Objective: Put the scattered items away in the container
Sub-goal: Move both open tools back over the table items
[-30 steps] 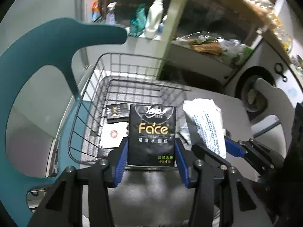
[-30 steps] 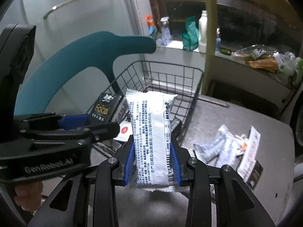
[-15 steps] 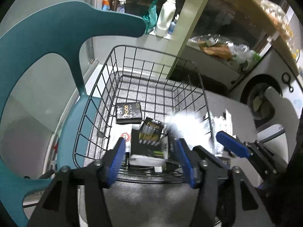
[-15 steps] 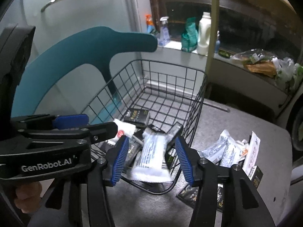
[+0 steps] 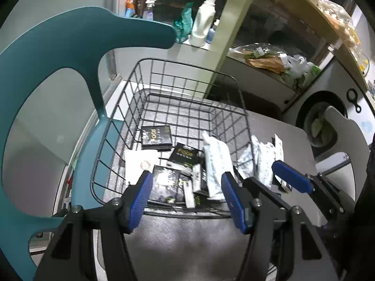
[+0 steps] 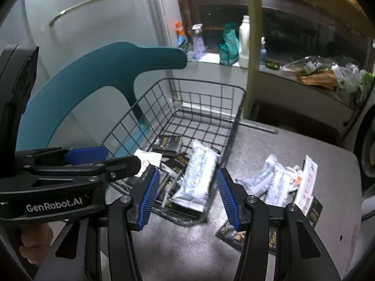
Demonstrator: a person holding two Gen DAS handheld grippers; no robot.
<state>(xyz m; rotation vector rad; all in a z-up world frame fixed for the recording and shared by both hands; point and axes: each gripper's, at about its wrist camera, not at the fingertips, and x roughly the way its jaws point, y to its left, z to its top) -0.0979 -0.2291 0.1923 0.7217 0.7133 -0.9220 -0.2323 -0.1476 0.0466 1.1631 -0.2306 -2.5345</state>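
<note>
Two grippers, both spread wide with nothing between the ribbed blue pads: left gripper and right gripper, each poised at the near rim of the black wire basket. Basket is an open rectangular grid with a rounded rim, sitting on the grey speckled surface. Inside it: a crinkly white wrapped pack lying flat near the right wall, glossy black flat packs with gold "Face" lettering, a flat white square sachet, plus more dark packs piled at the near end. Outside, just right of the basket on the surface: loose shiny silvery-white packets in a heap, a long white sachet, and black flat packs at the near edge. Curved teal plastic chair back sits left of the basket
</note>
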